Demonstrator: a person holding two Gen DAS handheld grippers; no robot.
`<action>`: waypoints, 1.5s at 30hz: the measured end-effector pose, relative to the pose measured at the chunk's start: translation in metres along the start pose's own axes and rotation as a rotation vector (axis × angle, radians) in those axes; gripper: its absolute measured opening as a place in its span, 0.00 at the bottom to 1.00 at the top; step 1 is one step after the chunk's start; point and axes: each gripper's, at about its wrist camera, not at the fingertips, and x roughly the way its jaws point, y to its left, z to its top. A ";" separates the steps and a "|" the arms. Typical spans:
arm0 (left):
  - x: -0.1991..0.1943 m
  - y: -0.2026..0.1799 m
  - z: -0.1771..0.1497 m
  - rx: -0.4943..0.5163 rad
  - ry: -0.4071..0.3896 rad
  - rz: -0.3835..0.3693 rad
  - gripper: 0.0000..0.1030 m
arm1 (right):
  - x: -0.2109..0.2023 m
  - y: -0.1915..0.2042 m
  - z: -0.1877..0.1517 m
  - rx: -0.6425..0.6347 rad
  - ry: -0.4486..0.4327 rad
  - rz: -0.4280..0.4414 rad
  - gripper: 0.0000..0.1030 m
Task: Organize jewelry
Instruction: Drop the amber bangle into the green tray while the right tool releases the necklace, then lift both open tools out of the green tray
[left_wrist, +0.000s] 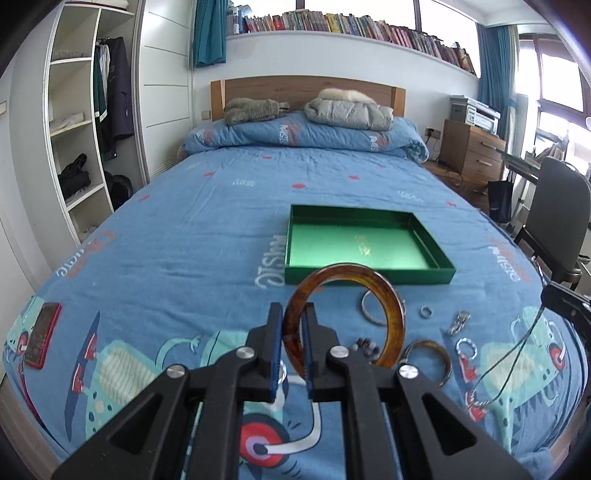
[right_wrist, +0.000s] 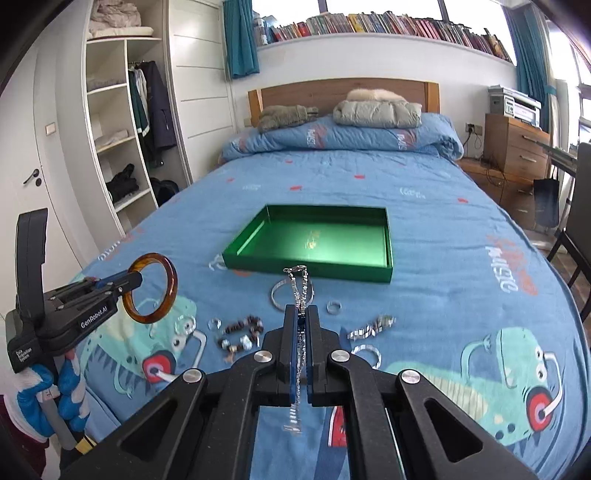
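the left gripper (left_wrist: 293, 339) is closed on the near arc of an amber bangle (left_wrist: 343, 317), so the ring stands upright in the air with its hole open to the front; held by the edge like this, it could be lowered flat without the jaws touching the bed. the right gripper (right_wrist: 301, 332) is pinched tight on a silver chain bracelet (right_wrist: 300, 295): a loop of links stands up past the fingertips and a loose end hangs down behind the pads. i judge both pieces are carried toward the green tray (right_wrist: 236, 258), which lies on the blue bedspread (right_wrist: 443, 258) and seems to hold no jewelry yet.

the other pieces lie on the bedspread on the near side of the tray, probably so they are easy to reach. a silver bangle (right_wrist: 280, 295) is just beside its front wall. nearer to the grippers lie a small ring (right_wrist: 334, 307), a dark bead bracelet (right_wrist: 240, 332), a silver link chain (right_wrist: 371, 328) and a clear ring (right_wrist: 367, 352).
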 end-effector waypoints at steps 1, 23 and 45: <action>0.001 -0.002 0.013 -0.001 -0.013 -0.003 0.09 | -0.001 0.001 0.015 -0.009 -0.021 0.001 0.03; 0.254 -0.045 0.081 0.033 0.188 0.032 0.09 | 0.253 -0.060 0.088 0.071 0.137 -0.062 0.03; 0.260 -0.039 0.063 0.013 0.250 0.026 0.12 | 0.245 -0.075 0.066 0.090 0.255 -0.064 0.45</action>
